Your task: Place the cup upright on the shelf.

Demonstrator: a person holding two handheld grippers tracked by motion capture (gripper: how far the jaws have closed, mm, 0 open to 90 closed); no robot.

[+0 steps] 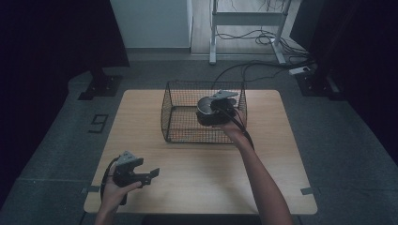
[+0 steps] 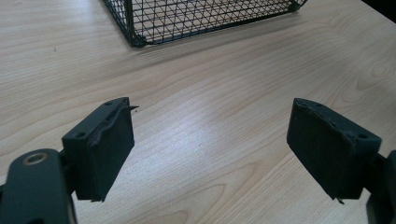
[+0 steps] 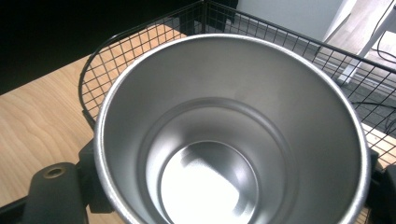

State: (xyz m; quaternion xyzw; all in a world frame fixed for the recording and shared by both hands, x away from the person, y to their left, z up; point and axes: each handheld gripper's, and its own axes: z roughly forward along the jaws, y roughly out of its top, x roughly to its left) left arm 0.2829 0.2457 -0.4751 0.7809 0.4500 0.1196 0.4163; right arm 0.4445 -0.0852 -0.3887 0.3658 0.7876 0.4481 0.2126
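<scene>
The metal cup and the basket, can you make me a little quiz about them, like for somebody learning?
1. True or false: the right gripper holds the metal cup over the wire basket.
2. What is inside the metal cup? A) water B) nothing C) a spoon
3. Fill in: the fingers of the left gripper are spread apart above the bare wooden ____.

Key:
1. True. The high view shows the cup at the basket, and the right gripper view shows the fingers on either side of it.
2. B. Its shiny bottom shows bare.
3. Table.
</scene>
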